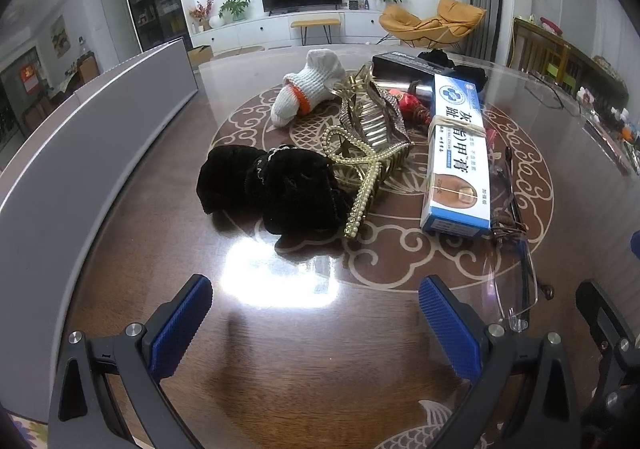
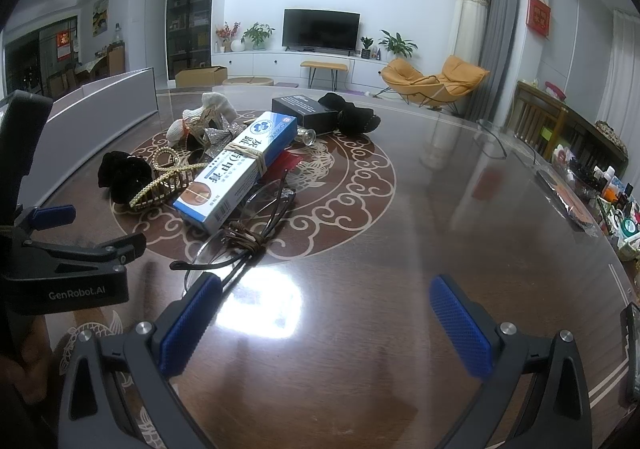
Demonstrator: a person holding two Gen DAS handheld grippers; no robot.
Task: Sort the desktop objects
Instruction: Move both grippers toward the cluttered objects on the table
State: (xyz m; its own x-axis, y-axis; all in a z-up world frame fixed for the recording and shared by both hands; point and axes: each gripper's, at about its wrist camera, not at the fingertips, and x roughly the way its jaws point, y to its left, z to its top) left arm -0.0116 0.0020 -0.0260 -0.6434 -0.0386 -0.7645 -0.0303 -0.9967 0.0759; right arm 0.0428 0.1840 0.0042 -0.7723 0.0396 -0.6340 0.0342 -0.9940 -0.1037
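The left gripper (image 1: 316, 319) hung released above the glossy brown worktop (image 1: 320, 361), its blue pads wide apart with nothing between them. Just ahead lay a black velvet scrunchie (image 1: 272, 185), touching a pearl hair clip (image 1: 366, 185) and a gold claw clip (image 1: 372, 121). Behind those sat a white sock with an orange band (image 1: 308, 85). A blue-and-white ointment box (image 1: 458, 153) lay to the right, with rimless glasses (image 1: 516, 269) beside it. The right gripper (image 2: 326, 319) was likewise released and empty, its left pad (image 2: 192, 325) near the glasses (image 2: 240, 225). Further off stood a black box (image 2: 304, 109). A grey bin (image 1: 92, 121) bordered the worktop's left side.
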